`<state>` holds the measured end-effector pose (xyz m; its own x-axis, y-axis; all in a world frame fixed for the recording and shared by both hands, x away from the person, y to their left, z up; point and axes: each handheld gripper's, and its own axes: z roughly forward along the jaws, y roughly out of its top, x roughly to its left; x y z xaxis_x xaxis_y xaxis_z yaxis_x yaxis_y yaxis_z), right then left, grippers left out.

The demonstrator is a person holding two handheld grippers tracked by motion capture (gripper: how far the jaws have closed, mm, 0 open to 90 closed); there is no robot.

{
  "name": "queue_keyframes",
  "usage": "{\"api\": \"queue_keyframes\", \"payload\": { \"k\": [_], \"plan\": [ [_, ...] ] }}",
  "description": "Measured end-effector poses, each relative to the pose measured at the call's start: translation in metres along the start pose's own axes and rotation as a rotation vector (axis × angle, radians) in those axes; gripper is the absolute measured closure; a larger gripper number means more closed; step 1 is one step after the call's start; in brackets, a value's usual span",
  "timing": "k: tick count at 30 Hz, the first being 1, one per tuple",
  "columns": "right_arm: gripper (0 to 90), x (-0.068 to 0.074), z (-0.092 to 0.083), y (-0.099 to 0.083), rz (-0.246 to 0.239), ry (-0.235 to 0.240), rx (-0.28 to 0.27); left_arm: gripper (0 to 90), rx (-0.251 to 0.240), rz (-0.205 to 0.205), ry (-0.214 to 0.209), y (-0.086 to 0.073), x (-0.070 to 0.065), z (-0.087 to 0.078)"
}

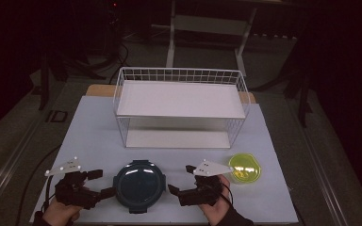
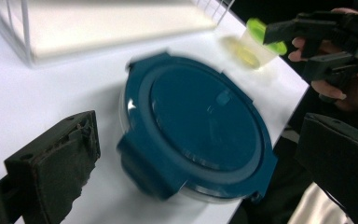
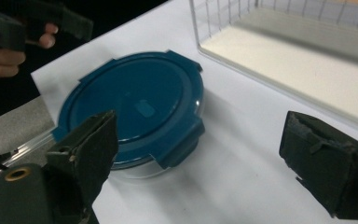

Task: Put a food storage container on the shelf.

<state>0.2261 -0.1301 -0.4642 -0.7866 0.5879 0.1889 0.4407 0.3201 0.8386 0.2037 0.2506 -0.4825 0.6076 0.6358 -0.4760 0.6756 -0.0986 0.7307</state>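
The left gripper (image 1: 100, 182) hovers near the desk's front edge with its jaws spread wide, holding nothing, just left of a round container with a dark teal clip lid (image 1: 139, 185). The right gripper (image 1: 181, 179) sits just right of that container, jaws likewise parted and empty, aimed toward it. The container rests on the white desk (image 1: 94, 136) at the middle of the front edge, apart from both grippers. A small clear tub with a yellow-green lid (image 1: 244, 167) stands toward the front right corner. A white wire two-tier rack (image 1: 181, 107) occupies the desk's far half.
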Motion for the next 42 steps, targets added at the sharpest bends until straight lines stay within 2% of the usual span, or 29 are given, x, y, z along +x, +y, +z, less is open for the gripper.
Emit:
{"api": "queue_keyframes", "payload": {
  "k": [3,4,5,6,7,8,9,10,11,12,13,14,15,16,17,18,19,24,30,34,37,38,42],
  "plan": [
    [11.2,-0.001,0.003,-0.002,0.023,-0.016,0.002,0.0,0.036,-0.058,-0.022,-0.004,0.009,0.007],
    [11.2,-0.001,0.005,-0.003,0.023,-0.007,0.013,3.0,0.044,-0.103,-0.03,-0.006,0.014,0.01],
    [11.2,-0.001,0.005,-0.003,0.023,-0.007,0.013,4.3,0.044,-0.103,-0.03,-0.006,0.014,0.01],
    [11.3,0.0,0.005,-0.004,0.021,-0.004,0.018,4.3,0.05,-0.124,-0.027,-0.007,0.017,0.011],
    [11.3,0.0,0.005,-0.004,0.021,-0.004,0.018,6.9,0.05,-0.124,-0.027,-0.007,0.017,0.011],
    [13.0,0.001,0.006,-0.004,0.019,0.0,0.019,14.6,0.065,-0.186,-0.027,-0.007,0.025,0.015],
    [13.0,0.002,0.006,-0.003,0.021,0.002,0.021,16.0,0.075,-0.213,-0.037,-0.008,0.027,0.017],
    [13.0,0.002,0.006,-0.003,0.021,0.002,0.021,17.7,0.075,-0.213,-0.037,-0.008,0.027,0.017],
    [13.4,0.002,0.006,-0.003,0.021,0.007,0.02,22.1,0.096,-0.253,-0.036,-0.009,0.032,0.02],
    [13.4,0.002,0.006,-0.003,0.021,0.007,0.02,24.0,0.096,-0.253,-0.036,-0.009,0.032,0.02],
    [13.9,0.002,0.006,-0.003,0.024,0.006,0.022,26.4,0.104,-0.286,-0.042,-0.011,0.036,0.021],
    [13.9,0.002,0.006,-0.003,0.024,0.006,0.022,30.3,0.104,-0.286,-0.042,-0.011,0.036,0.021],
    [13.9,0.002,0.006,-0.004,0.025,0.006,0.026,32.6,0.108,-0.313,-0.045,-0.012,0.039,0.022],
    [13.9,0.002,0.006,-0.004,0.025,0.006,0.026,35.6,0.108,-0.313,-0.045,-0.012,0.039,0.022],
    [14.4,0.002,0.006,-0.004,0.025,0.006,0.028,38.7,0.11,-0.341,-0.074,-0.013,0.043,0.023],
    [14.4,0.002,0.006,-0.004,0.025,0.006,0.028,40.1,0.11,-0.341,-0.074,-0.013,0.043,0.023],
    [14.9,0.002,0.006,-0.005,0.027,0.003,0.031,42.9,0.116,-0.365,-0.102,-0.013,0.044,0.024],
    [15.1,0.001,0.007,-0.005,0.029,0.003,0.036,48.7,0.155,-0.369,-0.132,-0.01,0.045,0.028],
    [17.3,0.0,0.007,-0.006,0.034,0.0,0.041,51.1,0.175,-0.432,-0.174,-0.009,0.052,0.029],
    [20.0,-0.002,0.009,-0.008,0.055,0.008,0.055,51.9,0.18,-0.442,-0.175,-0.009,0.052,0.029],
    [22.2,-0.004,0.011,-0.011,0.086,0.031,0.068,52.2,0.169,-0.444,-0.17,-0.01,0.05,0.028],
    [22.3,-0.006,0.014,-0.013,0.118,0.054,0.08,52.3,0.166,-0.437,-0.168,-0.011,0.049,0.028],
    [26.5,-0.008,0.022,-0.016,0.182,0.102,0.109,52.5,0.159,-0.42,-0.17,-0.011,0.046,0.027]
  ]
}}
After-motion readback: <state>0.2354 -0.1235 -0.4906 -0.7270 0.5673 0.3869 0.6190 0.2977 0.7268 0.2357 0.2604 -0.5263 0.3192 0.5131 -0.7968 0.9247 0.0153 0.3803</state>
